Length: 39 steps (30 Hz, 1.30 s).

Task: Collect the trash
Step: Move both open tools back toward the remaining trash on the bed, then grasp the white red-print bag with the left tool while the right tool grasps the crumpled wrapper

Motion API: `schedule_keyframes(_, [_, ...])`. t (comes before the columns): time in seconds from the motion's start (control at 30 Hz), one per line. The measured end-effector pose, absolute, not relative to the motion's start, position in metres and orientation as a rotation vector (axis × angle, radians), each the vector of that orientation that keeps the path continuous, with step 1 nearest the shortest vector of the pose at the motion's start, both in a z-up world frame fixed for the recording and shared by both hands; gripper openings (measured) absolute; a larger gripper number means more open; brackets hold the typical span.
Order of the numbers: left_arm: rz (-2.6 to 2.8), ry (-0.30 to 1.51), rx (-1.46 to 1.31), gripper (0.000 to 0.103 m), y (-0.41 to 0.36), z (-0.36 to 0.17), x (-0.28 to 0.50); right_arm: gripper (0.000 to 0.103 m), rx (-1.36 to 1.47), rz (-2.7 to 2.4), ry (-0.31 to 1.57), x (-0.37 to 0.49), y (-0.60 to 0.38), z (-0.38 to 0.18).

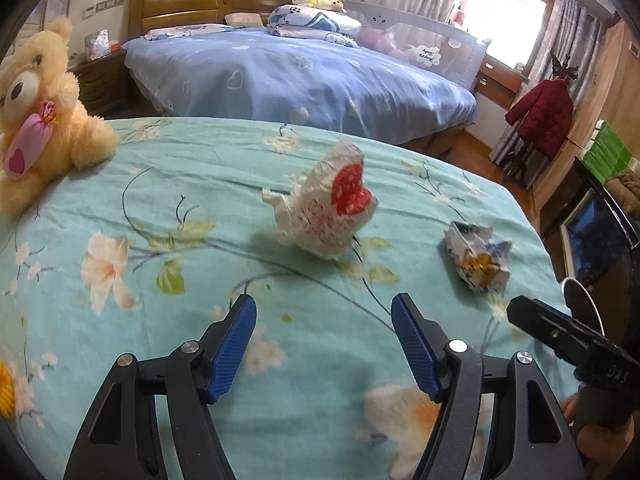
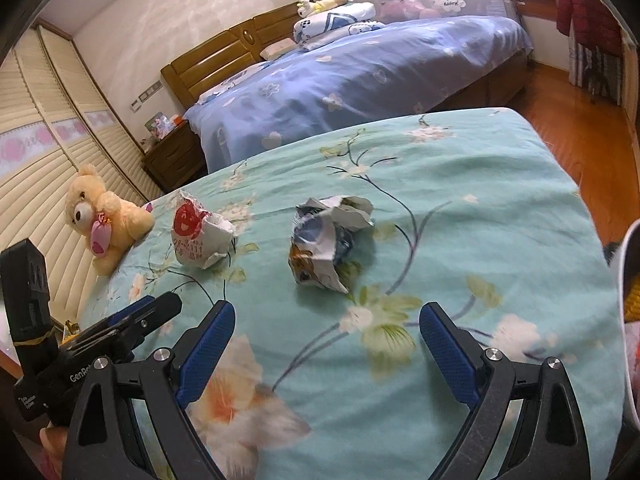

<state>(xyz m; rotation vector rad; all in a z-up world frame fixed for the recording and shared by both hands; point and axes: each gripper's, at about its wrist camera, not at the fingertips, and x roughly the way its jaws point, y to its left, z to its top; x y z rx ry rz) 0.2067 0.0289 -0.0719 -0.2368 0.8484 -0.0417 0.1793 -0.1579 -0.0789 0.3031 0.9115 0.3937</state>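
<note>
Two crumpled pieces of trash lie on a bed covered with a teal floral sheet (image 1: 168, 184). The white wrapper with a red heart-shaped print (image 1: 328, 208) rests near the middle of the sheet; the crumpled blue-and-white paper with an orange patch (image 1: 478, 258) lies to its right, apart from it. In the right wrist view the same paper (image 2: 328, 244) sits directly ahead, with the wrapper (image 2: 200, 232) to its left.

The left gripper (image 1: 324, 320) hangs above the sheet with its blue-padded jaws spread wide and nothing between them; the wrapper lies ahead of the fingertips, untouched. The right gripper (image 2: 328, 328) likewise stands with jaws wide apart and empty, the crumpled paper lying just beyond its tips.

A cream teddy bear (image 1: 44, 112) holding a pink heart pillow sits at the left edge of the sheet. Beyond stands a second bed with a blue cover (image 1: 296, 76) and wooden headboard (image 1: 208, 0). A dark red jacket (image 1: 540, 112) hangs at right, apparently on a stand, though this area is distorted.
</note>
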Motion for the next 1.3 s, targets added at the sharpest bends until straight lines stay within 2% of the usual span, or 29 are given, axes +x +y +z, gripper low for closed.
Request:
schedule_keyframes(0.6, [-0.039, 0.86, -0.23, 0.069, 0.036, -0.088, 0.27, 0.094, 0.266, 0.406, 0.915, 0.22, -0.139, -0.089])
schedule_keyframes(0.7, [-0.042, 0.866, -0.232, 0.067, 0.035, -0.093, 0.274, 0.093, 0.245, 0.4, 0.908, 0.221, -0.137, -0.088])
schedule_keyframes(0.73, [-0.045, 0.864, -0.229, 0.062, 0.034, -0.094, 0.275, 0.091, 0.243, 0.399, 0.908, 0.221, -0.137, -0.088])
schedule_keyframes(0.77, [-0.051, 0.863, -0.225, 0.057, 0.032, -0.094, 0.275, 0.086, 0.243, 0.394, 0.906, 0.222, -0.137, -0.088])
schedule_keyframes(0.8, [-0.061, 0.867, -0.222, 0.048, 0.031, -0.094, 0.276, 0.08, 0.244, 0.383, 0.905, 0.221, -0.138, -0.089])
schedule_keyframes(0.83, [-0.075, 0.871, -0.22, 0.044, 0.029, -0.095, 0.277, 0.077, 0.249, 0.375, 0.905, 0.221, -0.14, -0.089])
schedule_keyframes(0.93, [-0.084, 0.859, -0.204, 0.033, 0.026, -0.093, 0.276, 0.06, 0.253, 0.369, 0.904, 0.22, -0.142, -0.089])
schedule_keyframes(0.97, [-0.089, 0.853, -0.197, 0.032, 0.024, -0.092, 0.275, 0.05, 0.254, 0.372, 0.905, 0.22, -0.143, -0.089])
schedule_keyframes(1.03, [-0.093, 0.845, -0.184, 0.021, 0.023, -0.09, 0.271, 0.042, 0.259, 0.39, 0.902, 0.217, -0.144, -0.088])
schedule_keyframes(1.13, [-0.097, 0.841, -0.186, 0.019, 0.022, -0.089, 0.264, 0.031, 0.25, 0.395, 0.898, 0.211, -0.144, -0.086])
schedule_keyframes(1.3, [-0.107, 0.834, -0.2, 0.018, 0.021, -0.086, 0.246, 0.029, 0.271, 0.397, 0.893, 0.2, -0.152, -0.084])
